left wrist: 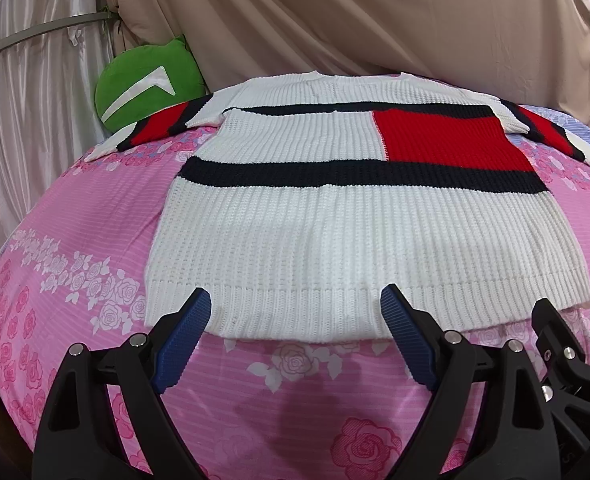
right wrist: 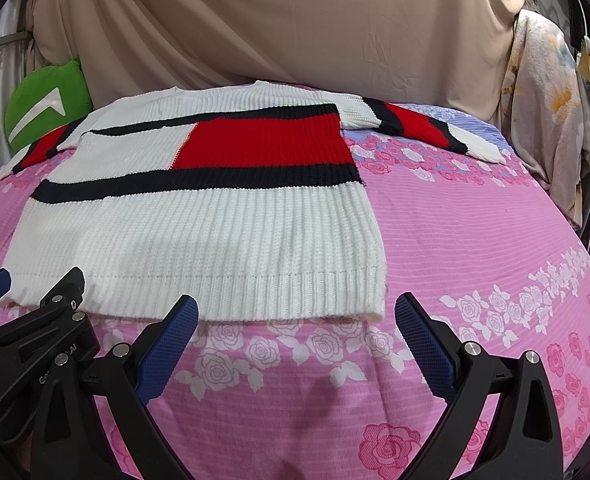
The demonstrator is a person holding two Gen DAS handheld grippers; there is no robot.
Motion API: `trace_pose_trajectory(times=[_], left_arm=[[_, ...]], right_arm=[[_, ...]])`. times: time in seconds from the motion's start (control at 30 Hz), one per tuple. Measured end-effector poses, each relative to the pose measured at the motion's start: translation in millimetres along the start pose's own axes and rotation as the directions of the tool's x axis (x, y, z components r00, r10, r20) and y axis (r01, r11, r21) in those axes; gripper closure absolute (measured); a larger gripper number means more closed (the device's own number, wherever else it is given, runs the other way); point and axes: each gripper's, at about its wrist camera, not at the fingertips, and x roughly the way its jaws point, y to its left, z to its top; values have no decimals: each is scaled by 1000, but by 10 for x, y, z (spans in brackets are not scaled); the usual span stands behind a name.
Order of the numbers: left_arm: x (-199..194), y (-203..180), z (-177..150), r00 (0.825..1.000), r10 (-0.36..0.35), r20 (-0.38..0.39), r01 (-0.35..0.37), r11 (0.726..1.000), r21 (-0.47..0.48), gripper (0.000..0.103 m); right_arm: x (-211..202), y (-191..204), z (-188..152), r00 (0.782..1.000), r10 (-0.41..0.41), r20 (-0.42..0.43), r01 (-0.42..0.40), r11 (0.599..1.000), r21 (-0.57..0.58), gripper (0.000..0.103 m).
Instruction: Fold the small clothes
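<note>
A white knit sweater (left wrist: 335, 232) with black bands and a red block lies flat on the pink rose bedsheet, sleeves spread out to both sides. It also shows in the right wrist view (right wrist: 199, 232). My left gripper (left wrist: 297, 300) is open and empty, its blue pads just at the sweater's near hem. My right gripper (right wrist: 297, 308) is open and empty, over the hem's right corner. The right gripper's body shows at the right edge of the left wrist view (left wrist: 555, 336); the left gripper's body shows at the left of the right wrist view (right wrist: 55, 312).
A green cushion (left wrist: 147, 80) sits at the back left against beige curtains (left wrist: 375, 20). A floral cloth (right wrist: 547, 120) hangs at the right with cables behind it. The bedsheet (right wrist: 475, 240) stretches out to the right of the sweater.
</note>
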Motion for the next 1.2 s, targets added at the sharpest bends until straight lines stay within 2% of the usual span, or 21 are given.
trace_pose_trajectory(times=[1.2], left_arm=[[-14,19,7,1000,2,-1,-2,1000,0,19]], right_arm=[[1,2,1,1000,-5,-4,5,1000,3,5]])
